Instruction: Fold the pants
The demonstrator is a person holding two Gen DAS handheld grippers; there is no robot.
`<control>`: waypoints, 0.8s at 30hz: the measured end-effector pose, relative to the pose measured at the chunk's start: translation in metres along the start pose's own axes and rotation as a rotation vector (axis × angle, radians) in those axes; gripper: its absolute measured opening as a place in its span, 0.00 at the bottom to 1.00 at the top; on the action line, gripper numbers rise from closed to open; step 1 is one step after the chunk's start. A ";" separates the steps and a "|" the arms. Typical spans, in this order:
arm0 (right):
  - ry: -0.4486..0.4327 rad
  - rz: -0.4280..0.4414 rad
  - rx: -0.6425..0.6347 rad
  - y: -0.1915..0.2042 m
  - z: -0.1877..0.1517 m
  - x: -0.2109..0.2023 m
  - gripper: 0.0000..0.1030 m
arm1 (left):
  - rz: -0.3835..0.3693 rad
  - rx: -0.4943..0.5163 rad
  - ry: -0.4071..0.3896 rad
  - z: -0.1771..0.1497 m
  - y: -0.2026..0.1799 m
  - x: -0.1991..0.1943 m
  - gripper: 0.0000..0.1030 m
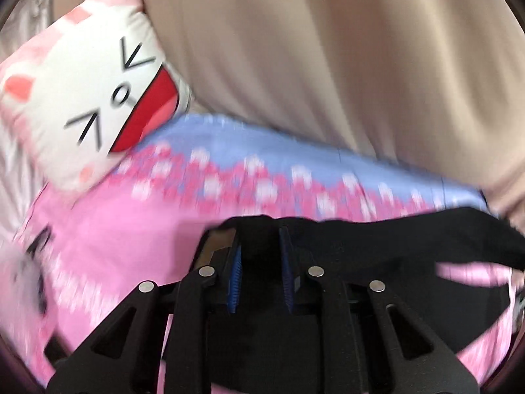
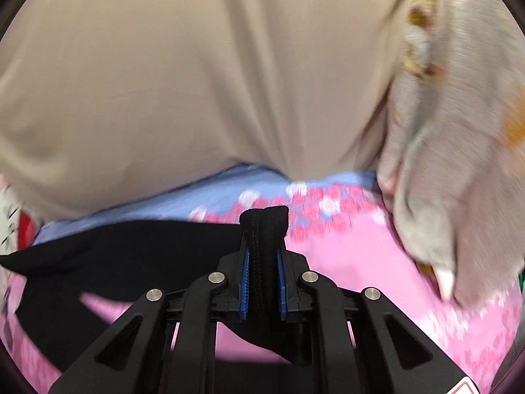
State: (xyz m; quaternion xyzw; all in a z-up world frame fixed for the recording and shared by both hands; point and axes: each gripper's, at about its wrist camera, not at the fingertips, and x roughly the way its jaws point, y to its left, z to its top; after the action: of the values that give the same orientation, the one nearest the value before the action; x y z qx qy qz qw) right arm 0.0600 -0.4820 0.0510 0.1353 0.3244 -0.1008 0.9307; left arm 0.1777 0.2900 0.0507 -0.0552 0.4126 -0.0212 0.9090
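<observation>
The black pants (image 1: 410, 239) hang stretched between my two grippers, lifted above a pink and blue floral bedspread (image 1: 137, 239). My left gripper (image 1: 261, 249) is shut on one bunched end of the pants, black cloth filling the space between its blue pads. My right gripper (image 2: 264, 246) is shut on the other end, a stitched black edge (image 2: 264, 226) sticking up past its fingertips. The pants (image 2: 131, 249) sag away to the left in the right wrist view. The picture is blurred by motion.
A person in a beige top (image 1: 328, 65) stands close behind the bed, also in the right wrist view (image 2: 197, 65). A white cat-face cushion (image 1: 98, 98) lies at the left. A grey patterned cloth (image 2: 459, 164) hangs at the right.
</observation>
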 end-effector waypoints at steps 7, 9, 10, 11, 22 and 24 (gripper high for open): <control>0.149 -0.049 -0.043 -0.035 -0.108 -0.028 0.15 | 0.192 0.080 0.094 -0.112 0.029 -0.011 0.17; 0.195 -0.064 -0.037 -0.050 -0.137 -0.024 0.27 | 0.218 0.053 0.142 -0.140 0.038 -0.006 0.18; 0.201 -0.074 -0.035 -0.054 -0.147 -0.029 0.32 | 0.232 0.029 0.153 -0.149 0.042 -0.005 0.18; 0.199 -0.092 -0.029 -0.060 -0.154 -0.034 0.37 | 0.240 0.017 0.156 -0.155 0.044 -0.006 0.18; 0.049 0.095 0.329 -0.102 -0.135 -0.089 0.66 | 0.064 0.163 -0.046 -0.134 -0.105 -0.052 0.74; 0.099 0.122 0.365 -0.102 -0.137 -0.067 0.66 | 0.004 0.191 -0.059 -0.133 -0.136 -0.052 0.74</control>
State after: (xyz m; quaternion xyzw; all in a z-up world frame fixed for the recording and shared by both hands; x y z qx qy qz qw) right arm -0.0986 -0.5278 -0.0293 0.3260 0.3371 -0.0945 0.8782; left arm 0.0446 0.1482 0.0189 0.0318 0.3821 -0.0571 0.9218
